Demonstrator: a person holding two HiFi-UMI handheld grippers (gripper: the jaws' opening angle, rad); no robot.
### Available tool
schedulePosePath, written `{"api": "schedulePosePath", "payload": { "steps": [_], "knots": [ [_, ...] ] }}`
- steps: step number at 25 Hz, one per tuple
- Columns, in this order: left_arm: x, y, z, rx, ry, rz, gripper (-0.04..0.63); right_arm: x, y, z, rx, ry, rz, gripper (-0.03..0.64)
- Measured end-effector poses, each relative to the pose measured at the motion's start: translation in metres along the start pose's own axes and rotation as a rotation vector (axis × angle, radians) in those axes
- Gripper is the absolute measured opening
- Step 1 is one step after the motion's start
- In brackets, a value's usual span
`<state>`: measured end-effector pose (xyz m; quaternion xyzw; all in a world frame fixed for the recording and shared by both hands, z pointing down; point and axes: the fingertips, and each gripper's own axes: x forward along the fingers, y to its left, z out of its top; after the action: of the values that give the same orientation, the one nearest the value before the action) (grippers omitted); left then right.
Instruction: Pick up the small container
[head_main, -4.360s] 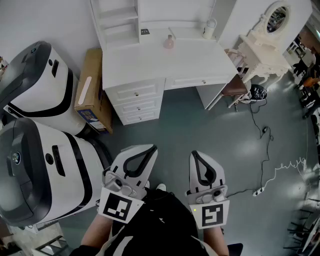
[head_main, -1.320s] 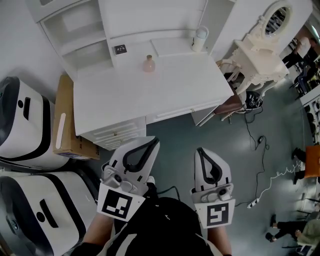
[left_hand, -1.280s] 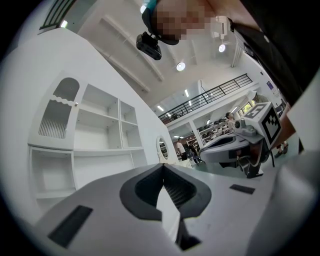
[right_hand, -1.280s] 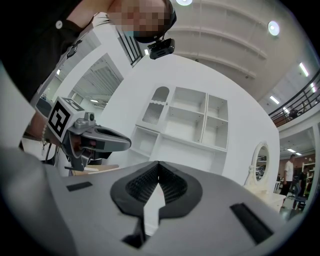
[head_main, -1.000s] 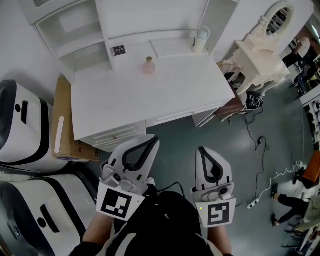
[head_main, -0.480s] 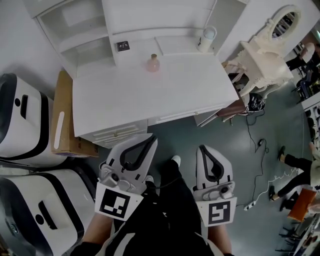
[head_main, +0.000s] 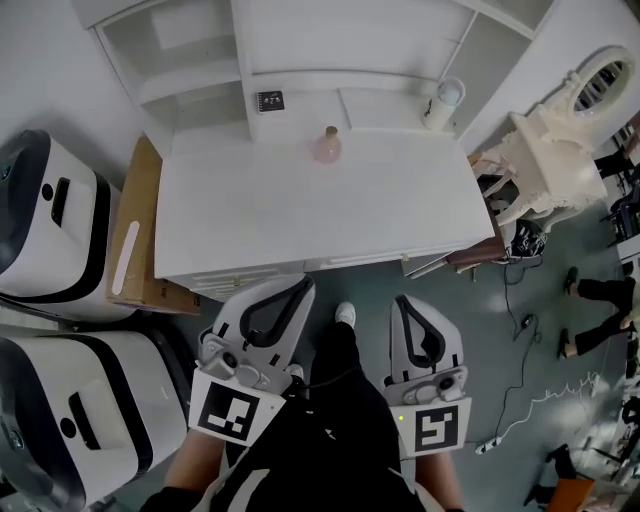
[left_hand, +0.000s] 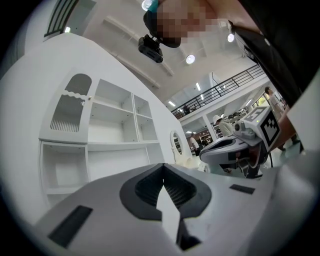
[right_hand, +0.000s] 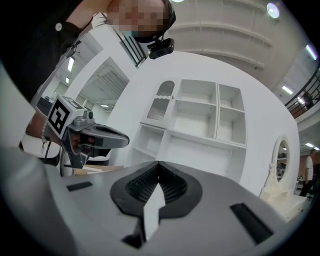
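Observation:
In the head view the small pink container (head_main: 327, 146) stands upright near the back of the white desk (head_main: 300, 215), below the shelf unit. A white cup-shaped pot (head_main: 443, 103) stands at the desk's back right corner. My left gripper (head_main: 304, 282) and right gripper (head_main: 399, 299) are held close to my body, short of the desk's front edge and far from the container. Both are shut with nothing between their jaws. The left gripper view shows its shut jaws (left_hand: 163, 168) before white shelves. The right gripper view likewise shows shut jaws (right_hand: 158, 165). Neither gripper view shows the container.
Two big white-and-black machines (head_main: 55, 215) (head_main: 75, 415) stand at the left, with a cardboard box (head_main: 135, 245) beside the desk. A small dark display (head_main: 270, 101) sits on the shelf. An ornate white vanity (head_main: 555, 150) is at the right, with cables (head_main: 520, 405) and people's legs (head_main: 595, 290) on the floor.
The desk has come nearer and slid to the right in the head view as I walked towards it. Both grippers stay shut in the same place before my body.

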<state>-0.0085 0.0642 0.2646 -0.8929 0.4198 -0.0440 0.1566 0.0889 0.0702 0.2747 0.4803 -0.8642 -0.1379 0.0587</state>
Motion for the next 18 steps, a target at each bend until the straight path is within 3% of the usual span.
{"api": "schedulePosePath", "payload": {
  "steps": [18],
  "knots": [
    [0.128,0.046,-0.023,-0.013,0.077,0.162,0.002,0.109,-0.096,-0.040,0.043,-0.036,0.211,0.002]
  ]
}}
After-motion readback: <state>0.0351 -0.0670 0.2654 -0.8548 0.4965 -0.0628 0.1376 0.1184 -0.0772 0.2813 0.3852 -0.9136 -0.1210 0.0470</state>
